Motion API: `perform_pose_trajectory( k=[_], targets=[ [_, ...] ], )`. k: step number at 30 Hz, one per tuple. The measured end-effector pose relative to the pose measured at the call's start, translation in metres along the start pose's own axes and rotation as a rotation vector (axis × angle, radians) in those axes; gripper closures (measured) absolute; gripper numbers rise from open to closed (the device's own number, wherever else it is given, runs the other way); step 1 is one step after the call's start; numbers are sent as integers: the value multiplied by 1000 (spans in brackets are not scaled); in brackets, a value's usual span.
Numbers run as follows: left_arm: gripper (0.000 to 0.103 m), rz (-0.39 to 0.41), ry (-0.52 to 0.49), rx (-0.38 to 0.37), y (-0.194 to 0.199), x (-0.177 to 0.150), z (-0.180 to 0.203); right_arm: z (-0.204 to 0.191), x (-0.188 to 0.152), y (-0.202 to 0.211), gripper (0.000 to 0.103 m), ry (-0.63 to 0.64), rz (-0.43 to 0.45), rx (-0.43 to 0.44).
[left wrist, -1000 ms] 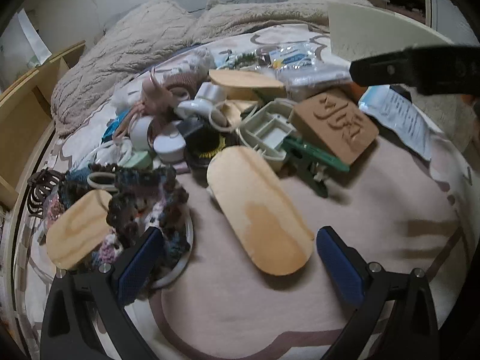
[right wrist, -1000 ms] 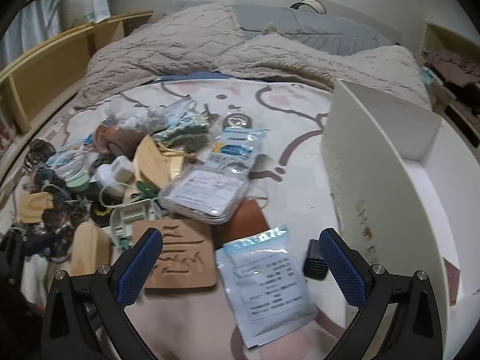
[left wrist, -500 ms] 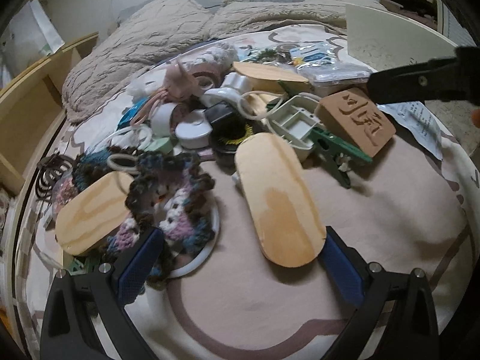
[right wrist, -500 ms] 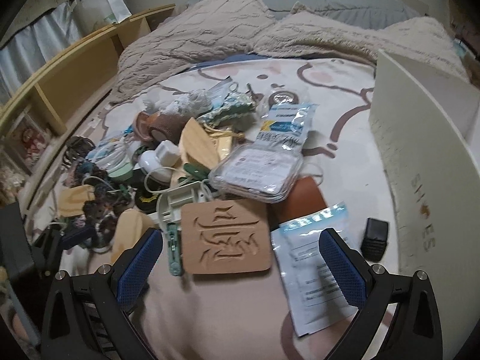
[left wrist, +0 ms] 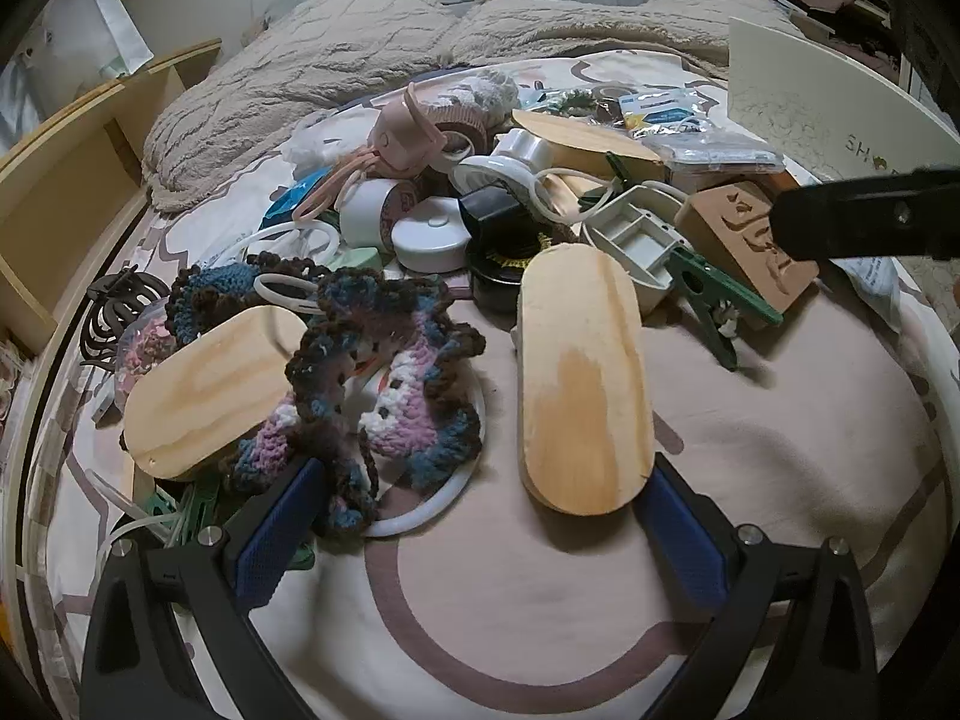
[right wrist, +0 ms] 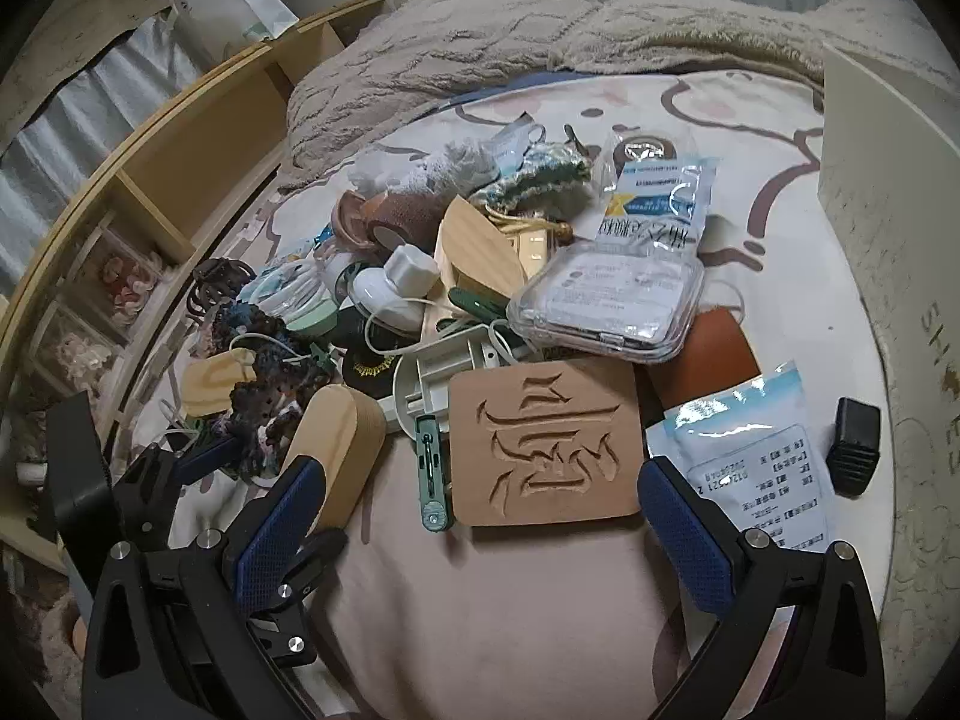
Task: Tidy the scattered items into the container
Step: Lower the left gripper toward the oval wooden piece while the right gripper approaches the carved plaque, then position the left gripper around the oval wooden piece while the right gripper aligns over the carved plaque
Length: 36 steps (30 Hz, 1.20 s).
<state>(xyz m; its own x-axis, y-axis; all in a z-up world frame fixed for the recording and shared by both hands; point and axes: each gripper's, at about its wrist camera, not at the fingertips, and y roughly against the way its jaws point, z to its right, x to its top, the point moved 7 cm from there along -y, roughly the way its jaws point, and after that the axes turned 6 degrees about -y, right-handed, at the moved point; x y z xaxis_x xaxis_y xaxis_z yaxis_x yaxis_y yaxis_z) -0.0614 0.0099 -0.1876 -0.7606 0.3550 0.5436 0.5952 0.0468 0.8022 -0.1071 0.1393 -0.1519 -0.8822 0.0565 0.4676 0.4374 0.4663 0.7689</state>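
Observation:
A heap of small items lies on a patterned bedspread. My left gripper (left wrist: pixel 480 528) is open and low over the cover. The near end of a long oval wooden piece (left wrist: pixel 582 372) lies just inside its right finger, and a crocheted piece (left wrist: pixel 384 372) lies by its left finger. My right gripper (right wrist: pixel 480 540) is open too, and a brown carved plaque (right wrist: pixel 543 441) sits just ahead between its fingers. A green clip (right wrist: pixel 432 474) lies to the left of the plaque. The white box (right wrist: pixel 888 240) stands at the right edge.
A second wooden oval (left wrist: pixel 204 384), a grey tray (left wrist: pixel 636 246), white jars and cords crowd the heap. A clear plastic case (right wrist: pixel 606 306), a blue-white sachet (right wrist: pixel 756 468) and a small black block (right wrist: pixel 852 447) lie near the box. Wooden shelves (right wrist: pixel 150 180) line the left; a rumpled blanket (left wrist: pixel 360 48) lies behind.
My left gripper has come lower and closer to the long wooden oval. My right gripper has swung left from the box and now faces the carved plaque.

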Motion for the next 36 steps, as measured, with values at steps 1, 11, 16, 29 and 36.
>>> perform_pose_trajectory(
  k=[1,11,16,29,36],
  targets=[
    [0,-1,2,2,-1,0,-1,1,0,-1,0,-5,-5,3],
    [0,-20,57,47,-6,-3,-23,12,-4,-19,0,-9,-39,-28],
    [0,-24,87,81,-8,-3,-32,15,-5,-27,0,-9,-52,-38],
    [0,-23,161,127,-9,-6,-52,19,-2,-25,0,-114,4,-21],
    [0,11,178,50,1,-1,-47,19,-2,-29,0,-86,-39,-41]
  ],
)
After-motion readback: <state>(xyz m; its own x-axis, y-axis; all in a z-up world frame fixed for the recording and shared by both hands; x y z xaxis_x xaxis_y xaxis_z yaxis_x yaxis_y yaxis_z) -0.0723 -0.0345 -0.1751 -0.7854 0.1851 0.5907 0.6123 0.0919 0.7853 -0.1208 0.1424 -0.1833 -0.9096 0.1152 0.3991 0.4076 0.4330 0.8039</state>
